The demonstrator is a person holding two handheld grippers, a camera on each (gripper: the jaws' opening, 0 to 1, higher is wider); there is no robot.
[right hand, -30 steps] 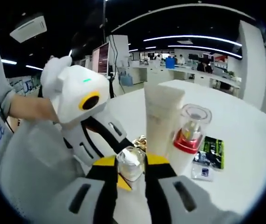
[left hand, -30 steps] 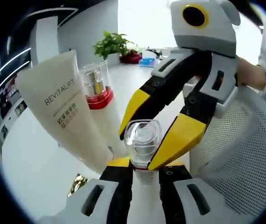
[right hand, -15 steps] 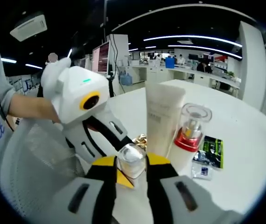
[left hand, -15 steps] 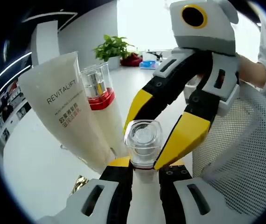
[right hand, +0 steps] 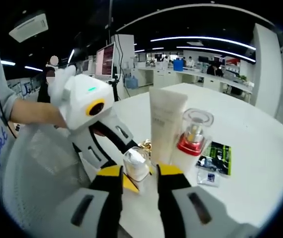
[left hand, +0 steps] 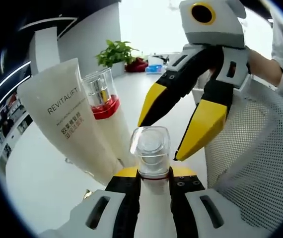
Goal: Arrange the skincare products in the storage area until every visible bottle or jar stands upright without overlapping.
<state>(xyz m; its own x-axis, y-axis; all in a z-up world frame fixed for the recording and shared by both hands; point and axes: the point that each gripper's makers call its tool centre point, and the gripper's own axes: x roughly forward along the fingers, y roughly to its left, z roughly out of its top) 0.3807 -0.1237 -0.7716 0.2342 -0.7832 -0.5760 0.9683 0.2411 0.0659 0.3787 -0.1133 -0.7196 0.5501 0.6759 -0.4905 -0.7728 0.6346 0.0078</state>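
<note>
the small bottle with a clear square cap [left hand: 151, 150] stands upright between the yellow-tipped jaws of the left gripper [left hand: 150, 174], which are closed against its neck just under the cap; a thin red band shows at the base of the cap. in the right gripper view the same bottle [right hand: 135, 164] sits in front of the right gripper [right hand: 136, 174], whose jaws stand apart with the bottle beyond their tips, not touched. in the left gripper view the right gripper [left hand: 174, 134] hangs above the cap, its two yellow tips spread wide and clear of it.

just behind stands a white tube marked revitalift [left hand: 69, 121], cap end down, leaning against a taller bottle with a clear cap and red collar [left hand: 100, 96]. both rest on the white table [left hand: 37, 173]. a gold foil thing [left hand: 88, 193] peeks out low beside the jaw, too cut off to identify. a white mesh basket [left hand: 246, 144] sits beside the bottle. dark sachets [right hand: 213, 157] lie flat on the table past the tall bottle.
</note>
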